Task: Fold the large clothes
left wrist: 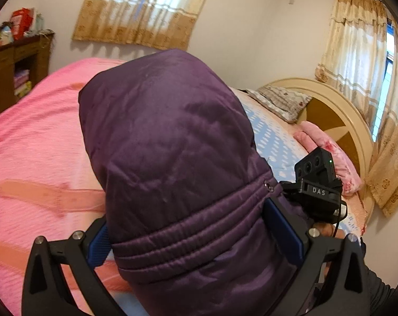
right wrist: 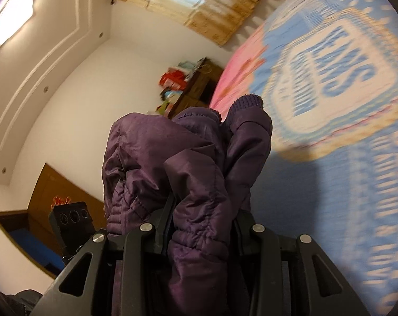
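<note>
One purple padded jacket (left wrist: pixel 172 158), shiny quilted fabric with rows of stitching and a metal snap (left wrist: pixel 268 183), is bunched and lifted above the bed (left wrist: pixel 28 144). Two ribbed knit cuffs (right wrist: pixel 247 102) show at its sleeve ends in the right wrist view.

Left gripper (left wrist: pixel 199 234): jaws spread fairly wide, blue pads pressing both sides of a thick fold of the jacket's stitched hem band.

Right gripper (right wrist: pixel 203 210): jaws narrowed, clamped on a gathered wad of jacket fabric.

Bed carries a pink crinkled cover with peach shapes toward its foot and a blue patterned sheet (right wrist: pixel 357 184) with a printed emblem. Two pillows (left wrist: pixel 283 100) lie at the rounded cream headboard (left wrist: pixel 338 110). Two curtained windows (left wrist: pixel 146 10).
</note>
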### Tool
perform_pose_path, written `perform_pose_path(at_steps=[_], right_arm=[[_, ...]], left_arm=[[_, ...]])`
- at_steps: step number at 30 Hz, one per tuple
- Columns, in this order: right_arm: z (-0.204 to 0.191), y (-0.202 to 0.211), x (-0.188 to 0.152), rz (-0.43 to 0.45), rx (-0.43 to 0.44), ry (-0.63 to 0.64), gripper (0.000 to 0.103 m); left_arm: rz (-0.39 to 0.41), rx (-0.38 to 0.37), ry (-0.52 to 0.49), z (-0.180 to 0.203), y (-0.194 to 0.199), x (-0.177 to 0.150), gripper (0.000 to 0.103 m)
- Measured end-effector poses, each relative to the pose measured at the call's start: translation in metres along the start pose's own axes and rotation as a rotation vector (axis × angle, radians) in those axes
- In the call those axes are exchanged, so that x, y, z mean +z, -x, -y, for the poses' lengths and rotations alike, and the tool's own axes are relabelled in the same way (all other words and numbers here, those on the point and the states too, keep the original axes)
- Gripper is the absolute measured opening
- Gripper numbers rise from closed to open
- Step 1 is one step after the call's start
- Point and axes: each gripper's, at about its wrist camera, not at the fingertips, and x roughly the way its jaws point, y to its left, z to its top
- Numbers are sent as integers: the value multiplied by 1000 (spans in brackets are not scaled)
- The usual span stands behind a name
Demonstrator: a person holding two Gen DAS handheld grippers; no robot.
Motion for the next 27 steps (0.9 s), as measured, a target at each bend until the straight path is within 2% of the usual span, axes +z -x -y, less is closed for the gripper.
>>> perform_pose_path(at_steps=[12,20,27], right_arm=[[-60,-123,-17,-155,91,58,36],[-94,-188,-27,-241,109,94,36],[-108,-234,-38,-305,111,114,36]], left_arm=[[58,165,83,-53,56,-14,103],[95,221,153,-80,80,-29,103],[107,252,213,-101,91,-40,103]])
